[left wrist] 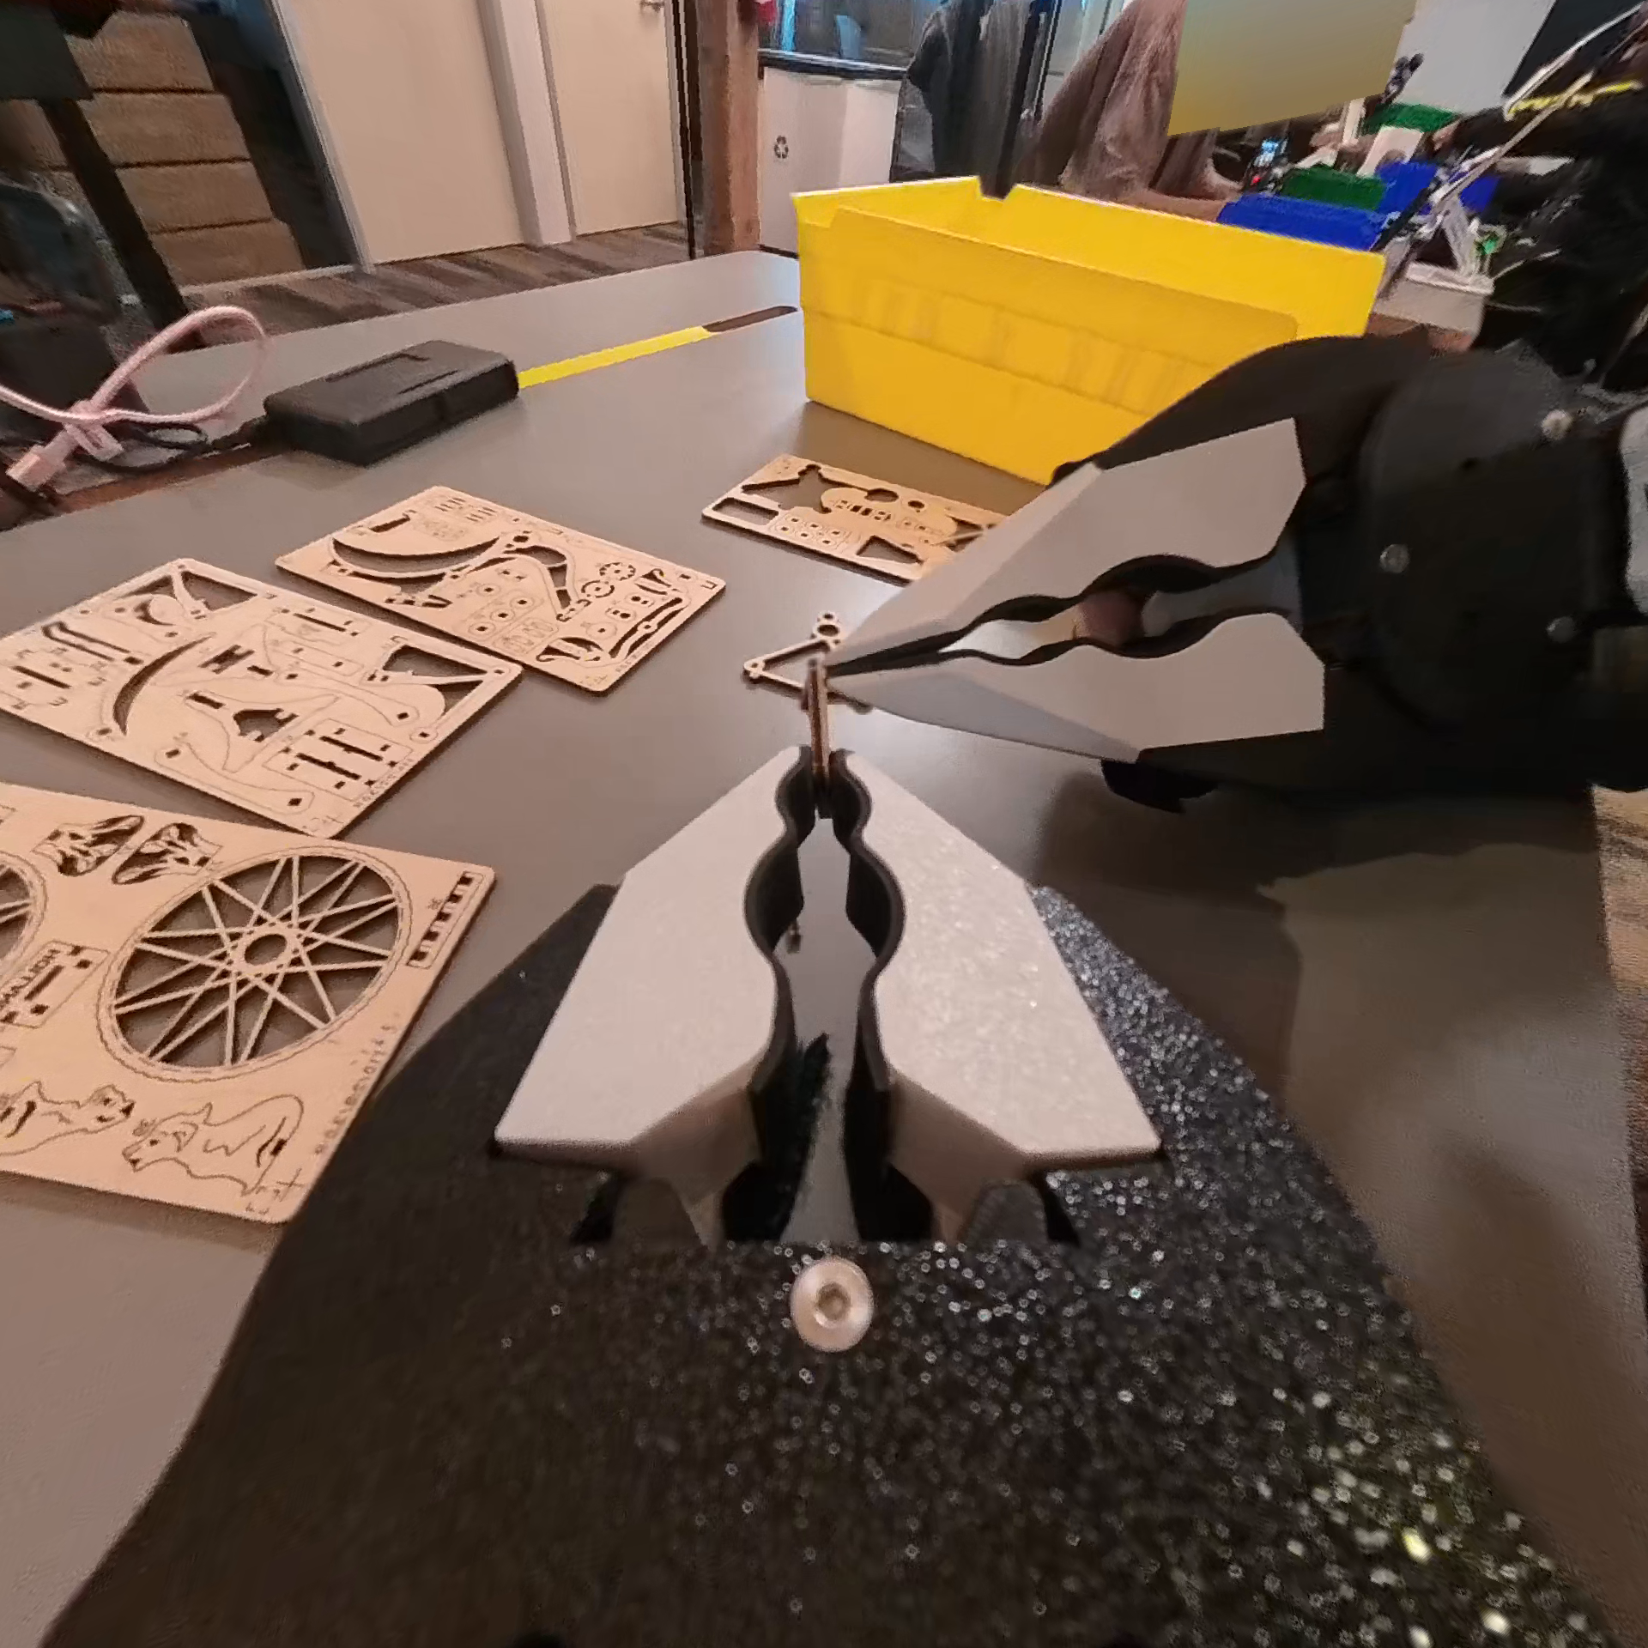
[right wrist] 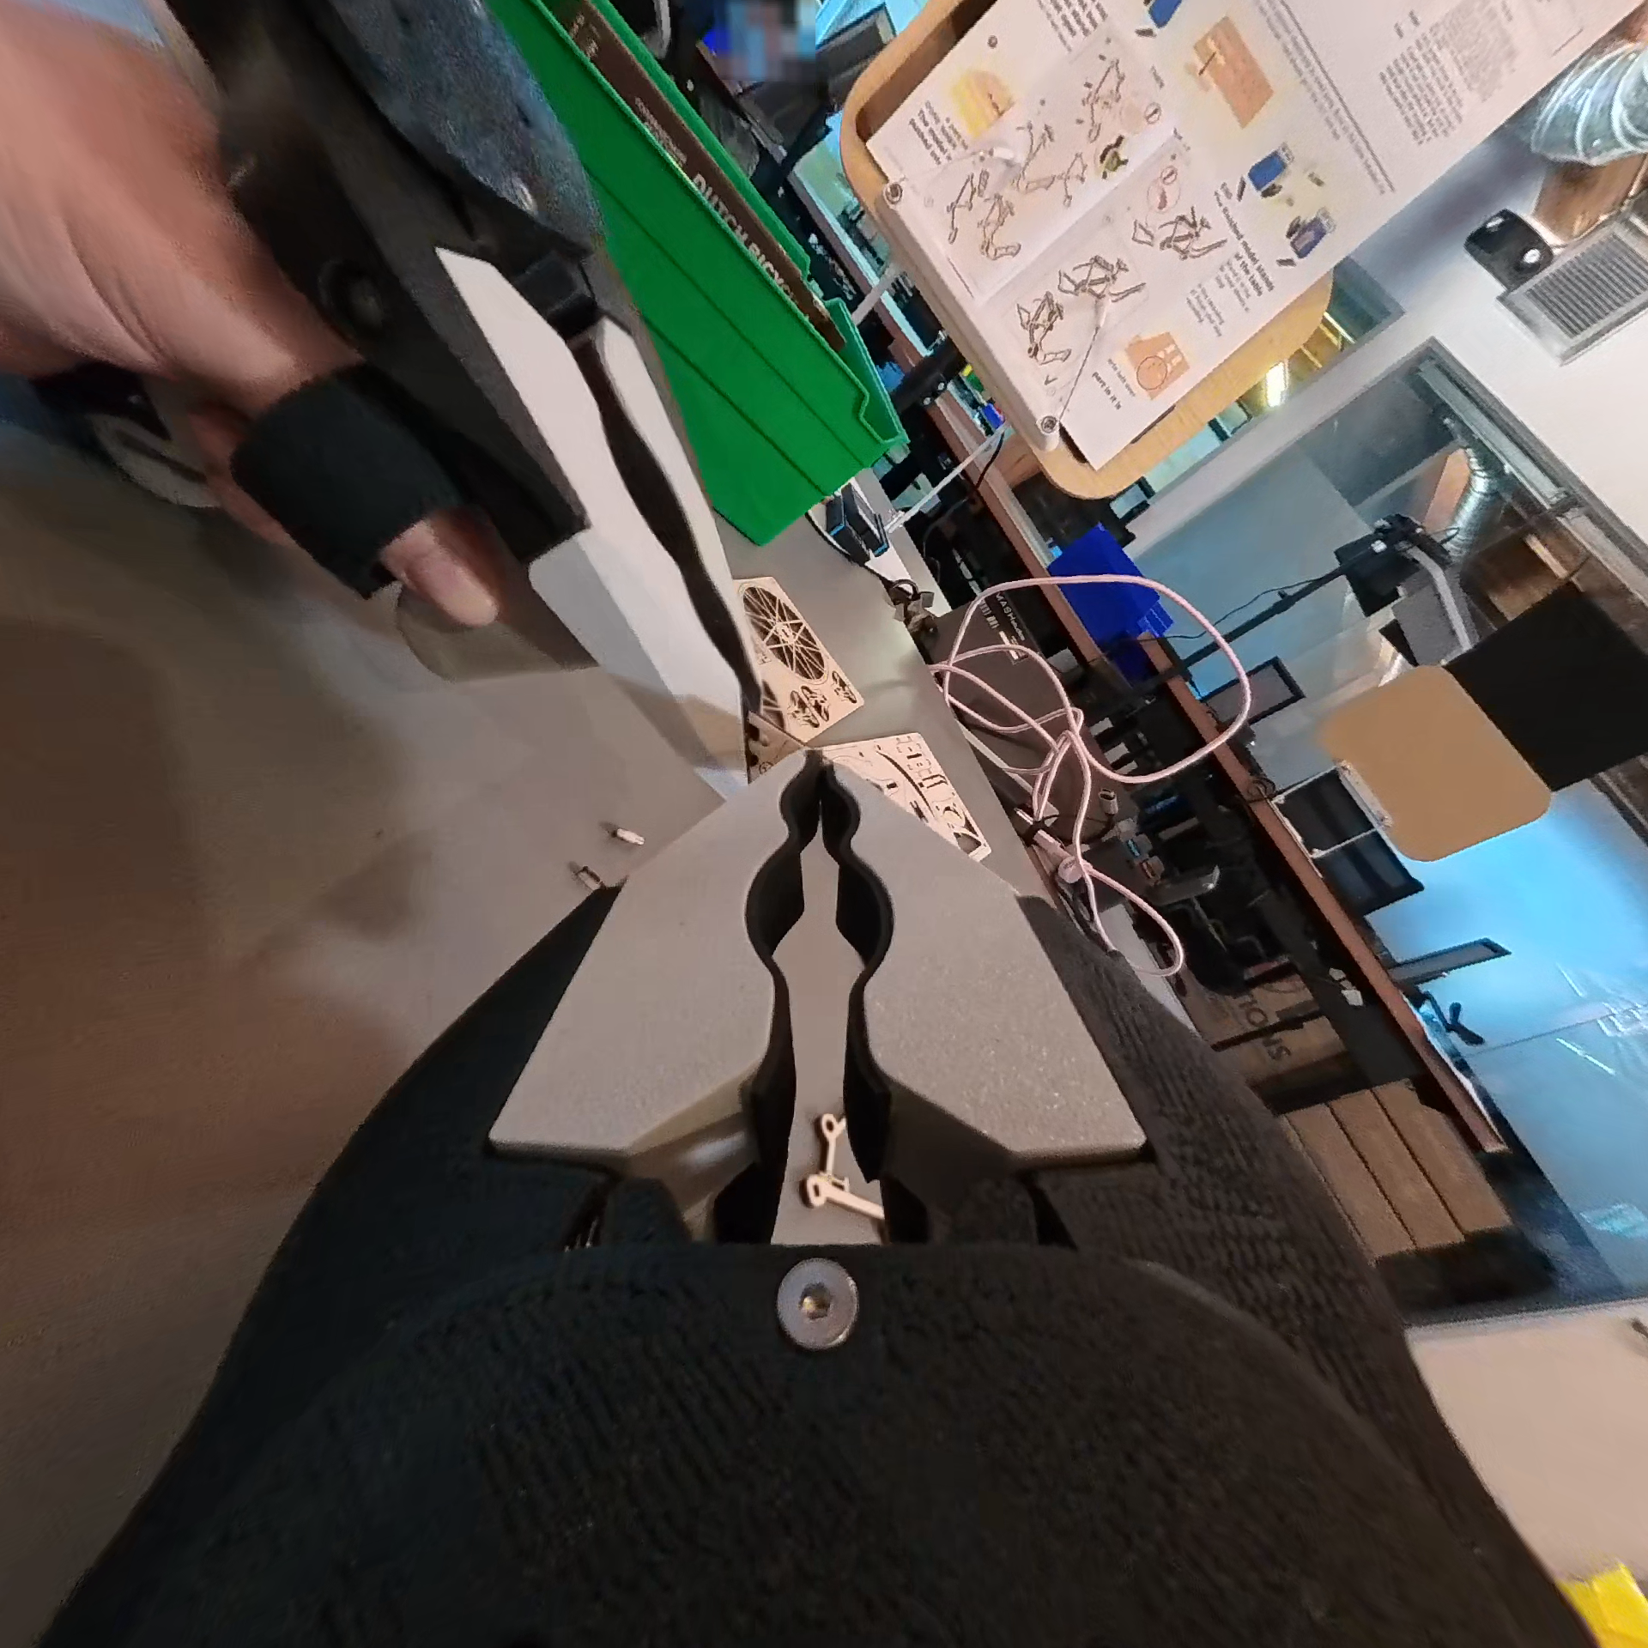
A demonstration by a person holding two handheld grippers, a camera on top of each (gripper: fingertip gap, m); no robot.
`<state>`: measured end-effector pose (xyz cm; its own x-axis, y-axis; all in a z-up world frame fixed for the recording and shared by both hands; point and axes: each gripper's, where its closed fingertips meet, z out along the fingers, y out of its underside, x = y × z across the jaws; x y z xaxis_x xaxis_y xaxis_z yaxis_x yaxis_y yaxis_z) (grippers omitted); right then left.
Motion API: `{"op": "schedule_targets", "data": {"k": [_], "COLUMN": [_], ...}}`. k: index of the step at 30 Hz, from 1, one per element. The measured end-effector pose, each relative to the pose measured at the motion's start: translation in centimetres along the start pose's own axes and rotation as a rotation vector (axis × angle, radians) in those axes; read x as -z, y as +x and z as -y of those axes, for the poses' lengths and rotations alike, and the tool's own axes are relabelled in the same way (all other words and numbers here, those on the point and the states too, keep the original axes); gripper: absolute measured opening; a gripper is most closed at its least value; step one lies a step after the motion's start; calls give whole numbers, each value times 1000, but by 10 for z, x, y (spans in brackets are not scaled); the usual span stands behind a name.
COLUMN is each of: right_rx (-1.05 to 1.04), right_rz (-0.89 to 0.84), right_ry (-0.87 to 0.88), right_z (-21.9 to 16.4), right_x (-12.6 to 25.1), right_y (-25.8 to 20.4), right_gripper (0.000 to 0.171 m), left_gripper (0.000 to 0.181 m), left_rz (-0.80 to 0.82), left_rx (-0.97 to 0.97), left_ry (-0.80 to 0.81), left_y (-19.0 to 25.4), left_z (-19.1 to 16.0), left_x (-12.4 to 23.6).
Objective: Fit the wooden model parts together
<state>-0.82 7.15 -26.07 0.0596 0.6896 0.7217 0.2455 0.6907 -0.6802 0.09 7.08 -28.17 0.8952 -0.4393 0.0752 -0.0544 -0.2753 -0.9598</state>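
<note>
printed lettering on green bin (right wrist: 713, 294), instruction sheet (right wrist: 1159, 178)

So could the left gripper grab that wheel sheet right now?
Probably not as things stand: the left gripper is shut on a small wooden strip. The wheel sheet itself lies flat and uncovered on the table, so the path looks free.

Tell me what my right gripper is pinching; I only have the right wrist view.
Observer: The right gripper is shut on a thin triangular wooden frame with small rings at its corners.
Operator: And the left one?
Observer: The left gripper is shut on a narrow wooden strip, held upright, its top meeting the frame.
Operator: Any sheets I can't see?
Observer: One punched wooden sheet lies near the yellow bin.
</note>
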Motion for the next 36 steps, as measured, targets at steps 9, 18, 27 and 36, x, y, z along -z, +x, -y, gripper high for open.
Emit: {"op": "schedule_targets", "data": {"k": [9,18,27,36], "right_rx": [8,18,-380,-572], "right_rz": [-2,-17,310,424], "right_ry": [16,36,173,308], "right_z": [3,5,5,20], "right_x": [2,3,16,30], "right_y": [0,2,-1,6], "right_gripper": [0,0,11,5], "left_gripper": [1,1,1,0], "left_rz": [45,30,32,-105], "left_rx": [3,62,-78,-235], "left_ry": [8,41,127,217], "left_y": [-6,-10,-7,29], "left_z": [1,5,16,24], "left_x": [0,3,9,11]}}
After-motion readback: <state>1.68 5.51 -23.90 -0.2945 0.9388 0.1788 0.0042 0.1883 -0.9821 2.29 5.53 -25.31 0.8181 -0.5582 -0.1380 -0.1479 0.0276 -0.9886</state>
